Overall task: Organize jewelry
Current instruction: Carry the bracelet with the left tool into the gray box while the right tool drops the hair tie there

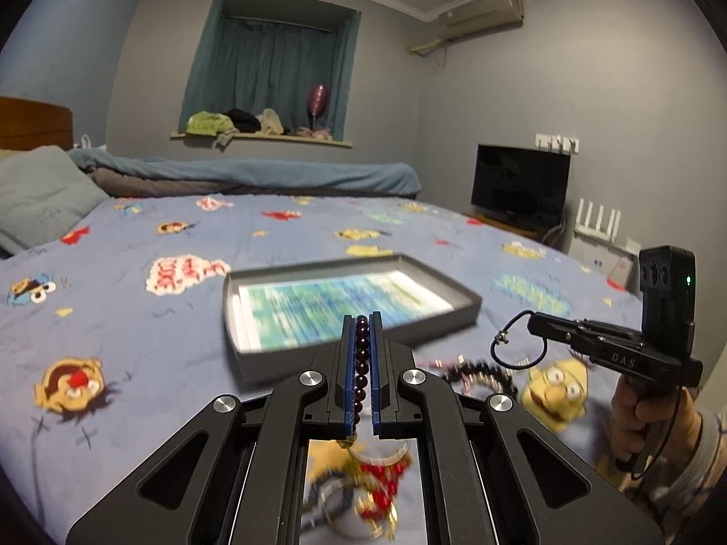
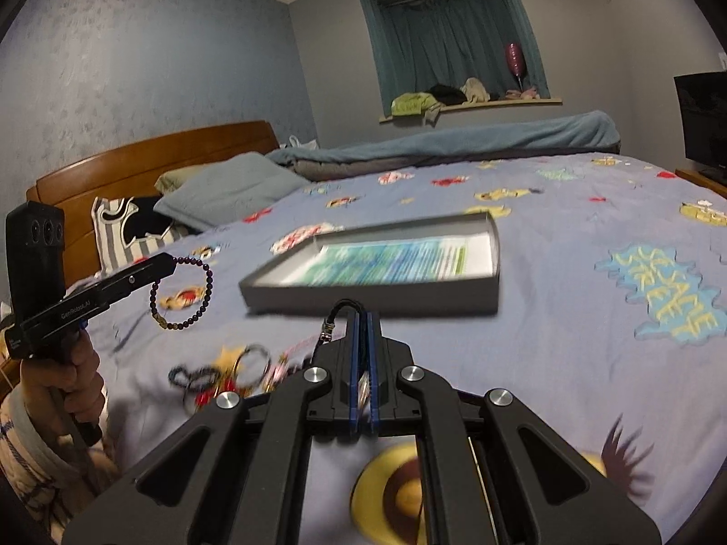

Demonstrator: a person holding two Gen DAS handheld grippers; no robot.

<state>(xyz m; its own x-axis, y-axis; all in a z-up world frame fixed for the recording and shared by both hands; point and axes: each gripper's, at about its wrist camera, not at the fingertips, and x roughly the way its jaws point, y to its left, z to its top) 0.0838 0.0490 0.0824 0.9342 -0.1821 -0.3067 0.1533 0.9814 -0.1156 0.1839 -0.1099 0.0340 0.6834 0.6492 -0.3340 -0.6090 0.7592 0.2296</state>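
The dark purple beaded bracelet (image 2: 181, 293) is dangling from the left hand-held gripper (image 1: 362, 331) clamped on it, while the right hand-held gripper (image 2: 362, 324) is pinching a thin black cord bracelet (image 1: 518, 343), both at lower frame before the shallow grey cardboard tray (image 1: 472, 302) on the bed, and either loop is likely swinging enough to miss the rim.

Home bedroom, bed (image 1: 272, 236) w/ cartoon sheet, pillow (image 2: 227, 188), curtained window (image 1: 268, 72), wall AC (image 1: 481, 11), TV (image 1: 520, 186)

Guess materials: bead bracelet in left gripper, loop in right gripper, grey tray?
Bead bracelet: dark purple glossy beads, likely stone or glass, with a brass-looking clasp. Black cord loop: thin cord, maybe leather or rubber, with a small metal fitting. Tray: matte grey, probably cardboard.
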